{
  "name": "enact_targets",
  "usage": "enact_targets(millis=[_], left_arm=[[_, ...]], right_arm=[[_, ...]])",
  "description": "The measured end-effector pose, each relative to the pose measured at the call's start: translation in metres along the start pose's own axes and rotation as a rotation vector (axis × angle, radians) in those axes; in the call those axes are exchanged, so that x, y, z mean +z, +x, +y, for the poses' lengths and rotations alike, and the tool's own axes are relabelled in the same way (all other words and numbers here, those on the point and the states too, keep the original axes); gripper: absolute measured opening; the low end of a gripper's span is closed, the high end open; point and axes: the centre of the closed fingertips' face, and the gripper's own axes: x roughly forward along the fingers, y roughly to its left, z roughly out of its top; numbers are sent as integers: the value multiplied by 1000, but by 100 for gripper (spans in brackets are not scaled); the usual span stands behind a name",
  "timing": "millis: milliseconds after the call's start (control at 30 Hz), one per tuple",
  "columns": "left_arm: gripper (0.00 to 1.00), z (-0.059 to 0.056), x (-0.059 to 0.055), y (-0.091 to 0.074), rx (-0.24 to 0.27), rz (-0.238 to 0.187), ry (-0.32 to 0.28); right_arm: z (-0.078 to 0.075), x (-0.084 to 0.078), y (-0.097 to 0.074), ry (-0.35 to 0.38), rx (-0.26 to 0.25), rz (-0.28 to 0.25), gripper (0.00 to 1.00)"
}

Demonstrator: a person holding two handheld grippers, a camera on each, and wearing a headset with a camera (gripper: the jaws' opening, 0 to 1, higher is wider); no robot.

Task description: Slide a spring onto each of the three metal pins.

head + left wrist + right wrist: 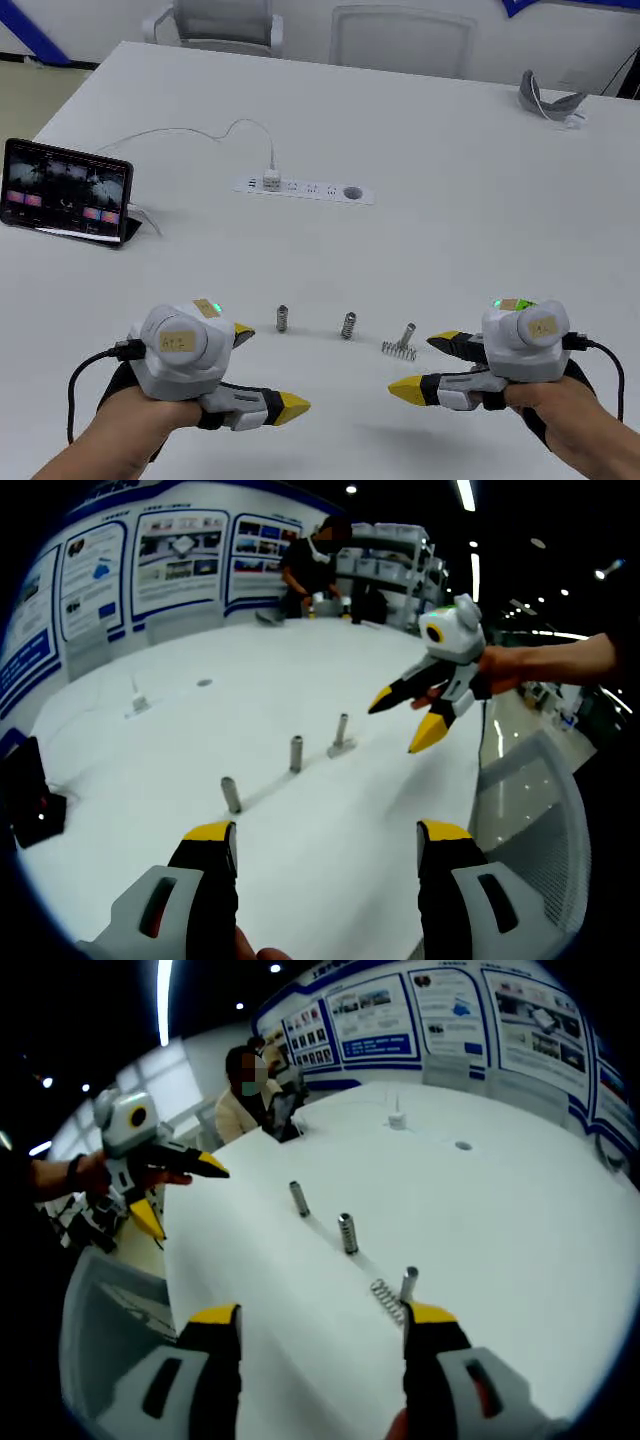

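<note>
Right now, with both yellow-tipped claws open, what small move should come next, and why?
Probably the right gripper should ease toward the loose spring and close on it. The spring lies flat on the table beside the rightmost pin, which looks bare, while the other two pins seem to carry springs already. That gripper is open and nearest.

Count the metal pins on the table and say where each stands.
3, in a row on the table: left pin, middle pin, and right pin, which has a loose spring lying at its base. None looks hidden.
</note>
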Motion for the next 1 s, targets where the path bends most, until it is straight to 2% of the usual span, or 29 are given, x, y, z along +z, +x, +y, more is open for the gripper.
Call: enact_targets(millis=[600,1000], left_arm=[[75,-8,1,7,-29,13,15],[75,-16,6,16,-50,20,41]], right_arm=[[0,-20,-12,34,-32,2,68],[2,-27,-21,53,-43,1,69]])
